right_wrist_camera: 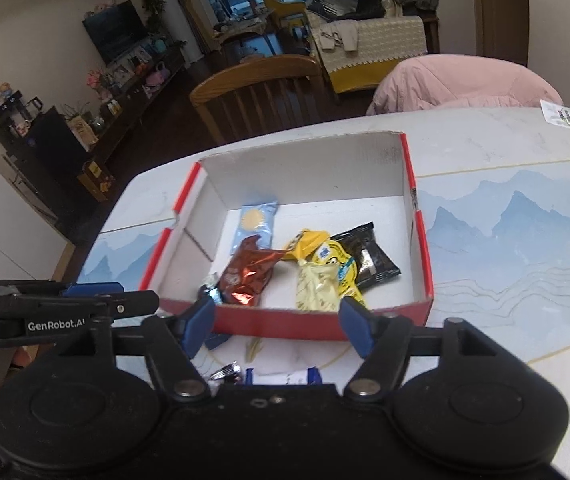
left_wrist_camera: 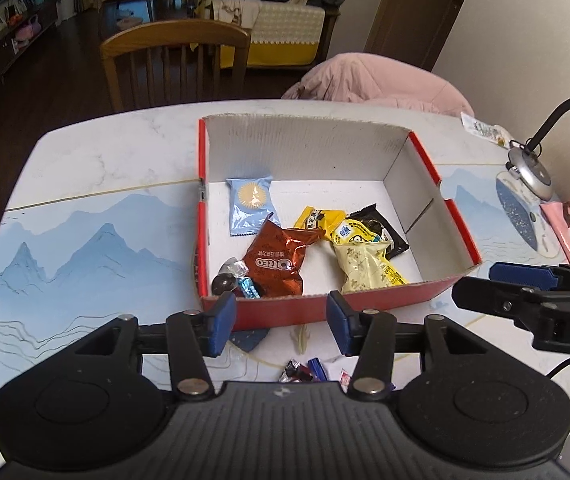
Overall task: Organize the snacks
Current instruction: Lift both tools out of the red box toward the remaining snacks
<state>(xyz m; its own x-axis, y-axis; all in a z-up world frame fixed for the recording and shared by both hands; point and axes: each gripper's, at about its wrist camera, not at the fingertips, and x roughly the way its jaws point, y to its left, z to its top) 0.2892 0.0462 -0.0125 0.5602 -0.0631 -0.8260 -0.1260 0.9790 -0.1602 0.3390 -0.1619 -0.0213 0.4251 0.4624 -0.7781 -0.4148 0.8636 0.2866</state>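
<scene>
Living-room furniture, a wooden chair point(left_wrist_camera: 173, 60) and a pink quilted cover point(left_wrist_camera: 373, 80) are seen behind a worktop point(left_wrist_camera: 85, 216) printed with blue mountains. On it stands a red cardboard box point(left_wrist_camera: 365, 304), white inside, in which most of the snacks are already gathered: a pale blue sachet point(left_wrist_camera: 249, 205) near the back, a brown foil pack point(left_wrist_camera: 277, 264) lettered "OREO", a yellow packet point(left_wrist_camera: 359, 236), a cream packet point(left_wrist_camera: 361, 270) with small print too fine to be read, a black packet point(left_wrist_camera: 389, 228) and a small twisted sweet point(left_wrist_camera: 241, 276) in the near left corner. A few small wrapped sweets point(left_wrist_camera: 305, 370) are left on the worktop just in front of the box, partly hidden by the gripper bodies.

The left gripper point(left_wrist_camera: 281, 316) and the right gripper point(right_wrist_camera: 275, 322) are both held just before the near wall of the box, jaws spread wide, nothing gripped. "GenRobot.AI" is read on the left gripper's side in the right wrist view; "DA" is read on the right one in the left wrist view.

The loose sweets are judged very light, crinkly and slippery; a pinch across the body or at a twisted wrapper end is likely surest, with gentle pressure so that nothing inside is crushed
</scene>
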